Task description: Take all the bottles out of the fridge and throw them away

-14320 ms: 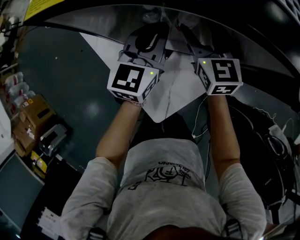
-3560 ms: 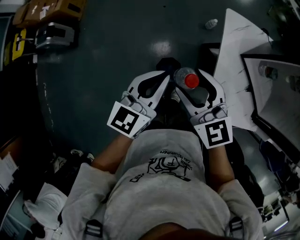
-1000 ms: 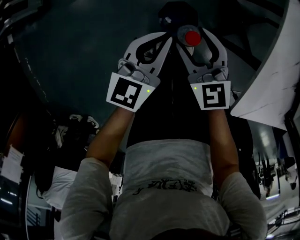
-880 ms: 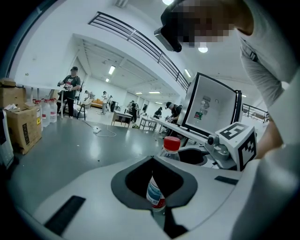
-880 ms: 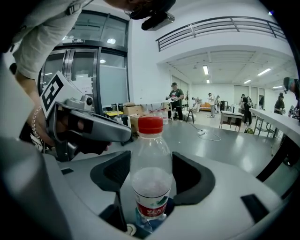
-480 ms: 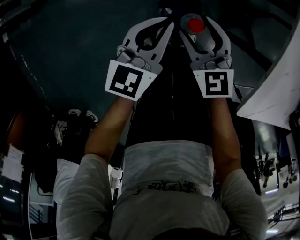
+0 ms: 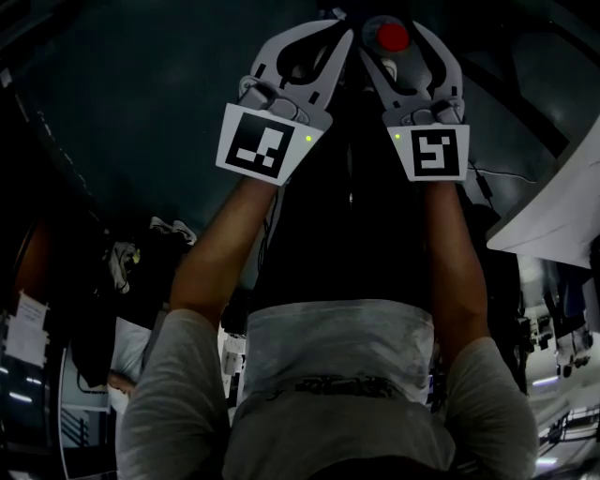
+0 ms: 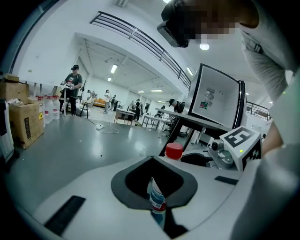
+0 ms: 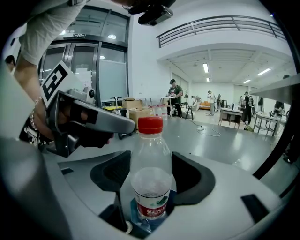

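A clear plastic bottle (image 9: 151, 173) with a red cap (image 7: 392, 37) and a red label stands upright between the jaws of my right gripper (image 7: 398, 17), which is shut on it. My left gripper (image 7: 325, 22) is held just to its left, shut, with its dark oval opening empty. A thin white, blue and red strip (image 8: 156, 200) shows in the slit of the left jaws; I cannot tell what it is. The left gripper view shows the red cap (image 8: 174, 150) and the right gripper's marker cube (image 8: 241, 140) close on the right.
A fridge with its door open (image 8: 218, 96) stands behind a dark table (image 8: 187, 121). A white slab (image 7: 562, 225) juts in at the right. Cardboard boxes (image 8: 23, 123) and water jugs (image 8: 49, 108) line the far left. People (image 8: 72, 89) stand across the hall floor.
Both grippers have moved up and away from my body together. The bottle stays in the right gripper. The white slab has slid further toward the right edge of the head view.
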The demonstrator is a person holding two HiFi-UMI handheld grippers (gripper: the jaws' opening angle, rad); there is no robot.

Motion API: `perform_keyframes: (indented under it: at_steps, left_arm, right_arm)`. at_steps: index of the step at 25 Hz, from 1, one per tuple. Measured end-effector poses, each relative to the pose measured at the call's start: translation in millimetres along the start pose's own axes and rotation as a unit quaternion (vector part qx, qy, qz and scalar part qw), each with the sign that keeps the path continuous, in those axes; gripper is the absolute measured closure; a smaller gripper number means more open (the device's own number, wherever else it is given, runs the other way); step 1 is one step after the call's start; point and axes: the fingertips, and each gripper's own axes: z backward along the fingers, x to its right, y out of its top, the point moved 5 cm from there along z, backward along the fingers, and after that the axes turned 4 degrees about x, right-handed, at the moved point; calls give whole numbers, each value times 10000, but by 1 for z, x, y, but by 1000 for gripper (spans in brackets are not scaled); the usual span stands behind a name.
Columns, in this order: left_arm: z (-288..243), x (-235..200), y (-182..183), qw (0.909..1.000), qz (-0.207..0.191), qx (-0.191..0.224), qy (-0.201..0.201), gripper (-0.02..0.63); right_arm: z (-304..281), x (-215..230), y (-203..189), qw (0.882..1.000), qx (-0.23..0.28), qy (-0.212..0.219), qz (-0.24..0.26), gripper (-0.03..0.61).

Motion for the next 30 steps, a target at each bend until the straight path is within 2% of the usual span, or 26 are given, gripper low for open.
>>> perform_keyframes:
  at_steps: [16,30]
  left_arm:
    - [-35,-12,-89,9997,-215,-111,-44,600]
    - [-66,-40,-160,9992,-296,-195,-204,600]
  right_arm:
    - [-14,5,-87,9993,-16,321,212,294]
    - [-60,17,-161,9985,-13,525,168,294]
